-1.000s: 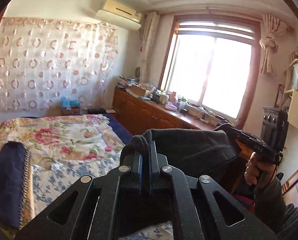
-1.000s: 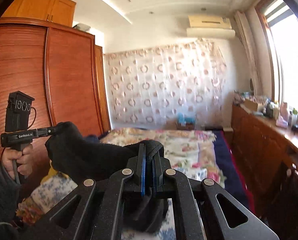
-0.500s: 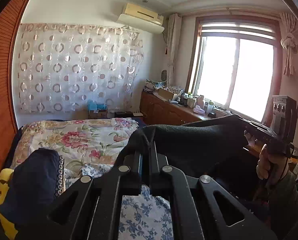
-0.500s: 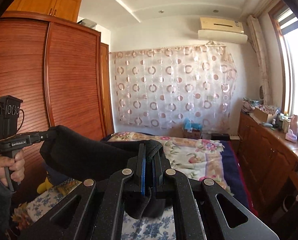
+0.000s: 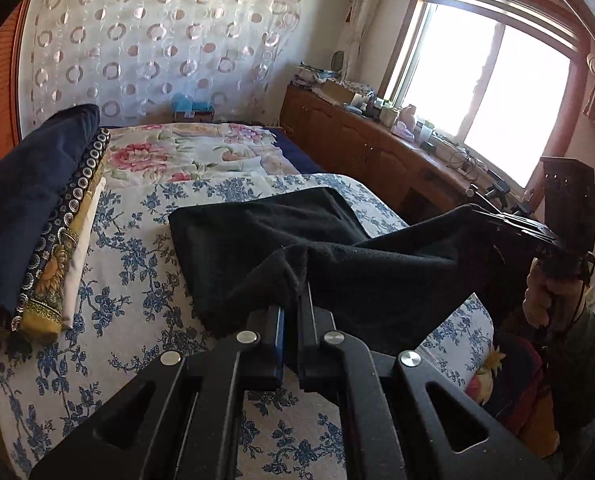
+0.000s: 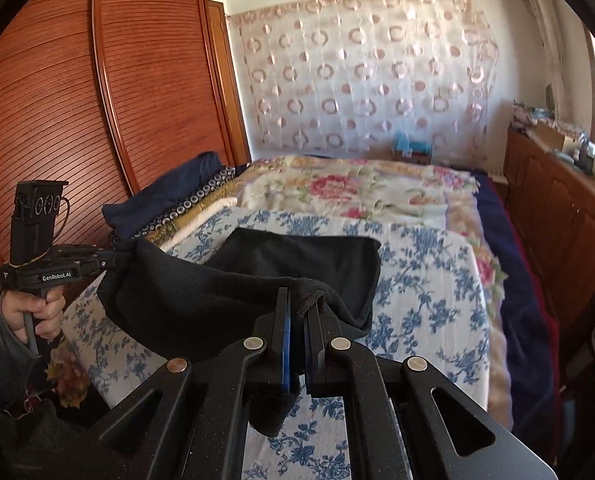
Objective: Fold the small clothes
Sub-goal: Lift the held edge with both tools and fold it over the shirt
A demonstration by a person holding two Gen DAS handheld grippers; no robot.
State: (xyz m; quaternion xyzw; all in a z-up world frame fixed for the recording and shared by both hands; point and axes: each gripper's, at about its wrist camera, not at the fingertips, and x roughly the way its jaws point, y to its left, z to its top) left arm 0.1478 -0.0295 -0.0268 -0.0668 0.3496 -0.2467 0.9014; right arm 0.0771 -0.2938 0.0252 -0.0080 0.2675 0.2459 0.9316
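Half the black fleece garment drapes flat on bed.

Home bedroom: bed, wardrobe.

You've got a bed under a blue-flowered sheet, with a folded stack of dark fabrics at its left edge; a ring-patterned curtain hangs behind, a wooden wardrobe and a cluttered sideboard flank it

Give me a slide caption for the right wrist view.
Both grippers pinch a black garment, far half draped on the floral bedspread.
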